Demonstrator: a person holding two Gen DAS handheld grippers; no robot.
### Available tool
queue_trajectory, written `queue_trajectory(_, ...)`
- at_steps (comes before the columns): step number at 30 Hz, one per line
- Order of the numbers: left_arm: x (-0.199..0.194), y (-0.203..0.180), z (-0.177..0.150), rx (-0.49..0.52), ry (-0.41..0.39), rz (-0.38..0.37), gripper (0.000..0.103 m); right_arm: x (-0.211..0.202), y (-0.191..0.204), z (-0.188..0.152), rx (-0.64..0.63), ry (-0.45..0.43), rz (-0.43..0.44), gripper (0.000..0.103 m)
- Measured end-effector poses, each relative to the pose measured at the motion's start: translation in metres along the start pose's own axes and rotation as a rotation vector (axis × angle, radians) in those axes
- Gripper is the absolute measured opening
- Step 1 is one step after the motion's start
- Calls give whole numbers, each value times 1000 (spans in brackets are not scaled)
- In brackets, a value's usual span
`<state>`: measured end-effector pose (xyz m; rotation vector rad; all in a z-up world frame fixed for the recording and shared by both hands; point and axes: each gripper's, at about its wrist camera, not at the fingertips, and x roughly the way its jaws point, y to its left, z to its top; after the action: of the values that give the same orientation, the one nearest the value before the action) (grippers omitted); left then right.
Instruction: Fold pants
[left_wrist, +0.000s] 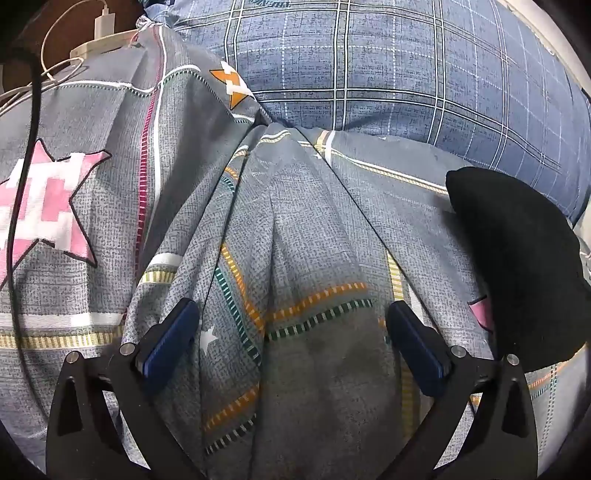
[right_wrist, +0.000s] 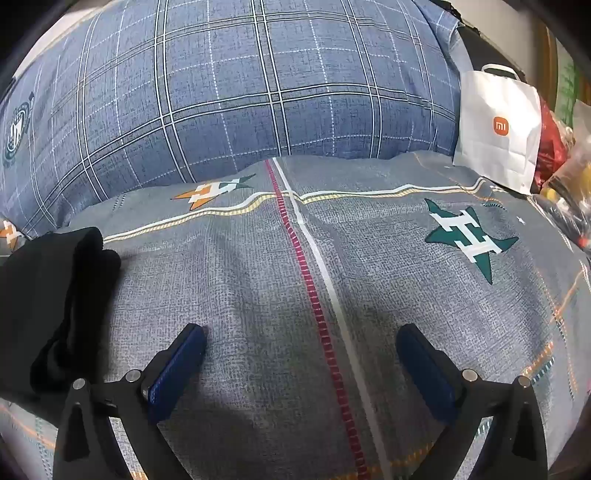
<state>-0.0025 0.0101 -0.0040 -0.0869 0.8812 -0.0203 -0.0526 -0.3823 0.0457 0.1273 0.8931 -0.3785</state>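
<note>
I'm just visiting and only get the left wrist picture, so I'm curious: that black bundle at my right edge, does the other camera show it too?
Observer: Yes, the black pants lie bunched at its left edge on the grey bedsheet.
Operator: Is the other gripper holding them?
Observer: No, the right gripper has its jaws wide apart over bare sheet.
Operator: Anything else over there?
Observer: A white paper bag with an orange logo stands at the bed's far right.
</note>
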Motion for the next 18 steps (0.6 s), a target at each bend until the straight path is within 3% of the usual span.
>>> queue_trajectory(18, 4, 0, 1, -3, -6, 4, 103, 0, 0, 0, -6, 1, -6, 103)
